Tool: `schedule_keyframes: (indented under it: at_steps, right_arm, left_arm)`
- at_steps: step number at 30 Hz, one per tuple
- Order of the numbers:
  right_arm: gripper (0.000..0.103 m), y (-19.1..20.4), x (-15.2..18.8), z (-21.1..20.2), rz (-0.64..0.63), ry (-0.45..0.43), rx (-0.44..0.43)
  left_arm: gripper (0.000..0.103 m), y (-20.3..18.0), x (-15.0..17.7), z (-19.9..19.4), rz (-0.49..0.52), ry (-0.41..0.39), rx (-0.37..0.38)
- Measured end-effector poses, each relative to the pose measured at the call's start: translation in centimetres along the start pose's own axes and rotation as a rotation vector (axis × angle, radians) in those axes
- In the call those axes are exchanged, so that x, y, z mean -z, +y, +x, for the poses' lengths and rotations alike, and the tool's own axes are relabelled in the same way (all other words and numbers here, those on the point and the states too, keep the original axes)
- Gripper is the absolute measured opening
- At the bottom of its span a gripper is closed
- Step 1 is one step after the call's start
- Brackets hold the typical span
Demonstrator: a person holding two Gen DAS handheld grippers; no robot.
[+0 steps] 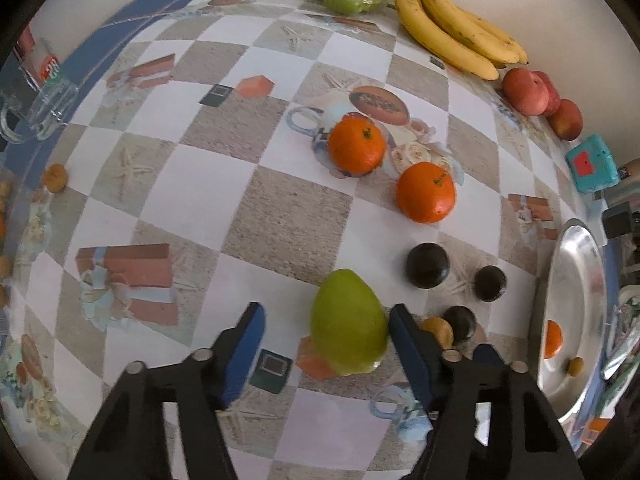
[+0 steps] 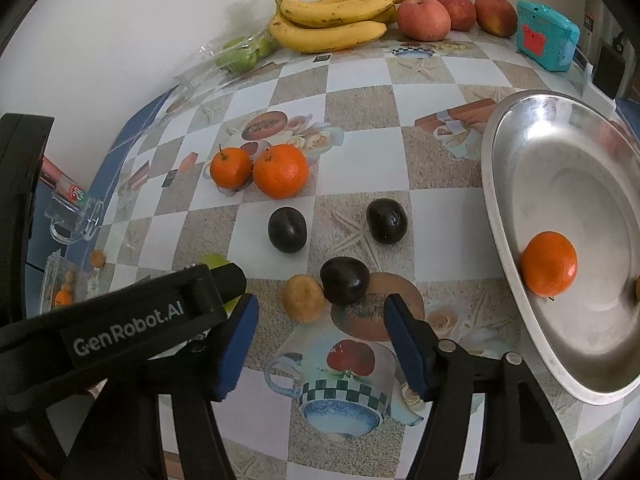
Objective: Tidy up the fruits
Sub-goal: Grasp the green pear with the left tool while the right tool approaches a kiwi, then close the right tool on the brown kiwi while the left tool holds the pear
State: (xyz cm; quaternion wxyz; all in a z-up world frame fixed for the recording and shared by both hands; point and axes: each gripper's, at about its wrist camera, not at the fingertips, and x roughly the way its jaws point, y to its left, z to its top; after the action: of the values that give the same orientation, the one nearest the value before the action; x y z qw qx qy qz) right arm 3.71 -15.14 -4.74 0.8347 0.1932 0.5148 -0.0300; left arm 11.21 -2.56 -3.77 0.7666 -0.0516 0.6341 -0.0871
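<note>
A green pear (image 1: pixel 347 322) stands on the patterned table between the fingers of my open left gripper (image 1: pixel 325 340), close to the right finger. Two tangerines (image 1: pixel 356 145) (image 1: pixel 425 192) lie beyond it, and several dark plums (image 1: pixel 426 265) to the right. My right gripper (image 2: pixel 320 340) is open and empty above the table, just short of a small yellow-brown fruit (image 2: pixel 304 297) and a dark plum (image 2: pixel 344 280). A metal bowl (image 2: pixel 520 184) at the right holds one tangerine (image 2: pixel 549 263). The left gripper's arm (image 2: pixel 132 320) hides most of the pear in the right wrist view.
Bananas (image 2: pixel 332 20), red apples (image 2: pixel 424 18) and a bag of green fruit (image 2: pixel 240 54) line the far wall. A teal box (image 2: pixel 546 36) sits at the back right. A glass mug (image 2: pixel 74 216) and a clear container with small fruits (image 2: pixel 64 284) are at the left edge.
</note>
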Motion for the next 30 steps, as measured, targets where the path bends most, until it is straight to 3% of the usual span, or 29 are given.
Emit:
schedule_keyframes:
  at_steps: [4,23,30]
  right_arm:
    - [0.065,0.1,0.0,0.2,-0.004,0.006,-0.003]
    - [0.044,0.4,-0.3,0.5,0.005,0.008,-0.007]
    - [0.043,0.1,-0.3,0.3,0.032,0.019,-0.015]
  left_arm:
    - [0.043,-0.5,0.1,-0.2,0.009,0.000,0.041]
    - [0.043,1.5,-0.4,-0.4,-0.077,0.012,0.091]
    - [0.043,3.0,-0.5,-1.5,-0.096,-0.018,0.032]
